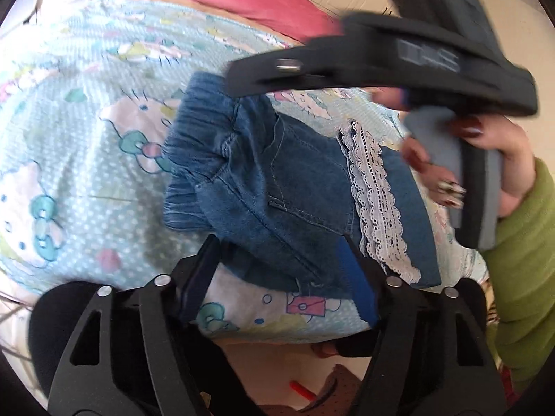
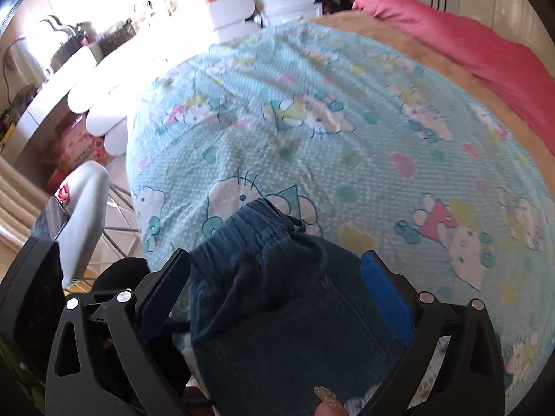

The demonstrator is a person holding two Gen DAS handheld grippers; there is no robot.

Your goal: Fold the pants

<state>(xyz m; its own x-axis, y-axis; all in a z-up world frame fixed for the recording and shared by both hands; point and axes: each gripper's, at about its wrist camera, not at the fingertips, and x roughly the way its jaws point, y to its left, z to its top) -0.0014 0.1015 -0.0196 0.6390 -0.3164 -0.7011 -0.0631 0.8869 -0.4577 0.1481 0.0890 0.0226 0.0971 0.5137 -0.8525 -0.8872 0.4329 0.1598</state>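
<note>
Already folded compact, small blue denim pants with white lace trim (image 1: 277, 180) on cartoon-print bed sheet (image 1: 86, 138); left hand-held gripper (image 1: 281, 270) spread astride near edge; right hand-held gripper (image 2: 277, 294) spread.

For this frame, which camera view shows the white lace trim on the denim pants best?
The left wrist view: the lace trim runs in full across the folded denim pants, sharp and unobstructed. The right wrist view shows mostly the pants' waistband; only a sliver of white lace shows at the bottom edge.
</note>
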